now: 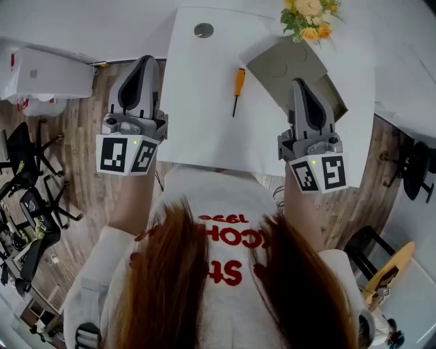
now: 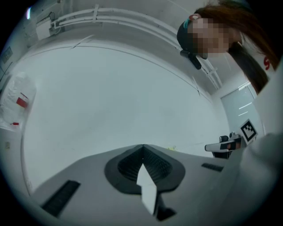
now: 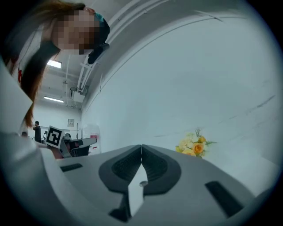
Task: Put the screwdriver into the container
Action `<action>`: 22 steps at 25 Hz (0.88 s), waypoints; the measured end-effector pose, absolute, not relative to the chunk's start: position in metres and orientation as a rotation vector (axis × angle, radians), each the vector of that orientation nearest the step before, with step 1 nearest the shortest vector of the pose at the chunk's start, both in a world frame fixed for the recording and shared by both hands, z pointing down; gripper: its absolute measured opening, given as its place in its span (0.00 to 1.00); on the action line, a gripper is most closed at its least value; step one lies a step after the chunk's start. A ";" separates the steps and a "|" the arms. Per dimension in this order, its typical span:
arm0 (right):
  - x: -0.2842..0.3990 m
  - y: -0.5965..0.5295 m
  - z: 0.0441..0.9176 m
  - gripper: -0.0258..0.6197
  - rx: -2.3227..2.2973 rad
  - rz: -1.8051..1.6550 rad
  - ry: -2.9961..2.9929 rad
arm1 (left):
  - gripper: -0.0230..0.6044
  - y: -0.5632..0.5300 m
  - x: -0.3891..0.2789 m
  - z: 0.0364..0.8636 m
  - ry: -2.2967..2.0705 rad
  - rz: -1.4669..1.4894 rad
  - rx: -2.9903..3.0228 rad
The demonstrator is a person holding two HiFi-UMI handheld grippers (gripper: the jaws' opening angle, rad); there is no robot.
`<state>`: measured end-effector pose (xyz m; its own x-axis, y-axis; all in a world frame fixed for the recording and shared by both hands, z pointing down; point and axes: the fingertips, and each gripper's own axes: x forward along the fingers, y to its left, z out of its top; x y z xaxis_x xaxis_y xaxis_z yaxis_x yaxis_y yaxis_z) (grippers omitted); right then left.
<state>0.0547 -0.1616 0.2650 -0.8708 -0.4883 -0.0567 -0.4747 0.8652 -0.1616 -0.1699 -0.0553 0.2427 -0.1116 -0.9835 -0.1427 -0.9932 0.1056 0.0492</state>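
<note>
A screwdriver (image 1: 237, 88) with an orange handle and a dark shaft lies on the white table (image 1: 204, 129), its tip toward me. To its right stands the container (image 1: 289, 67), a grey-brown open box with flaps. My left gripper (image 1: 148, 60) hovers at the table's left edge, left of the screwdriver, its jaws together and empty (image 2: 142, 146). My right gripper (image 1: 300, 83) hangs over the near side of the container, shut with nothing between its jaws (image 3: 141, 145). Both gripper views show only a pale wall ahead, with neither the screwdriver nor the container.
Yellow flowers (image 1: 310, 17) stand behind the container and show in the right gripper view (image 3: 193, 145). A round grey disc (image 1: 203, 30) lies far back on the table. A white unit (image 1: 41, 75) and black chairs (image 1: 27, 177) are at the left, another chair (image 1: 415, 167) at the right.
</note>
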 end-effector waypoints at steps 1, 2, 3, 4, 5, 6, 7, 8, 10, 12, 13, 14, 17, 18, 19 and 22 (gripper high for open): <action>0.054 -0.163 0.264 0.05 -0.762 -0.203 2.938 | 0.05 -0.057 -0.170 0.244 2.285 0.191 -2.038; 0.053 -0.164 0.264 0.05 -0.768 -0.192 2.937 | 0.05 -0.059 -0.171 0.245 2.286 0.178 -2.035; 0.053 -0.164 0.265 0.05 -0.776 -0.186 2.940 | 0.05 -0.061 -0.171 0.246 2.284 0.166 -2.033; 0.052 -0.163 0.267 0.05 -0.782 -0.186 2.946 | 0.05 -0.063 -0.170 0.248 2.280 0.158 -2.034; 0.051 -0.163 0.269 0.05 -0.788 -0.193 2.953 | 0.05 -0.065 -0.170 0.249 2.276 0.155 -2.036; 0.049 -0.162 0.272 0.05 -0.796 -0.204 2.961 | 0.05 -0.067 -0.170 0.251 2.272 0.155 -2.041; 0.048 -0.162 0.275 0.05 -0.809 -0.216 2.971 | 0.05 -0.069 -0.170 0.253 2.267 0.156 -2.048; 0.047 -0.163 0.278 0.05 -0.825 -0.228 2.980 | 0.05 -0.071 -0.169 0.256 2.262 0.156 -2.058; 0.043 -0.163 0.283 0.05 -0.852 -0.261 2.996 | 0.05 -0.076 -0.169 0.262 2.247 0.152 -2.081; 0.037 -0.164 0.290 0.05 -0.872 -0.293 3.011 | 0.05 -0.082 -0.169 0.268 2.228 0.147 -2.105; 0.034 -0.164 0.294 0.05 -0.884 -0.308 3.017 | 0.05 -0.084 -0.170 0.271 2.220 0.146 -2.117; 0.032 -0.166 0.298 0.05 -0.898 -0.323 3.021 | 0.05 -0.087 -0.171 0.275 2.215 0.145 -2.127; 0.023 -0.172 0.311 0.05 -0.945 -0.379 3.025 | 0.05 -0.094 -0.178 0.286 2.214 0.145 -2.155; 0.020 -0.173 0.316 0.05 -0.961 -0.398 3.027 | 0.05 -0.096 -0.181 0.289 2.215 0.143 -2.162; 0.017 -0.175 0.322 0.05 -0.977 -0.417 3.032 | 0.05 -0.098 -0.185 0.292 2.216 0.140 -2.168; 0.006 -0.181 0.346 0.05 -1.028 -0.483 3.055 | 0.05 -0.104 -0.194 0.302 2.212 0.120 -2.181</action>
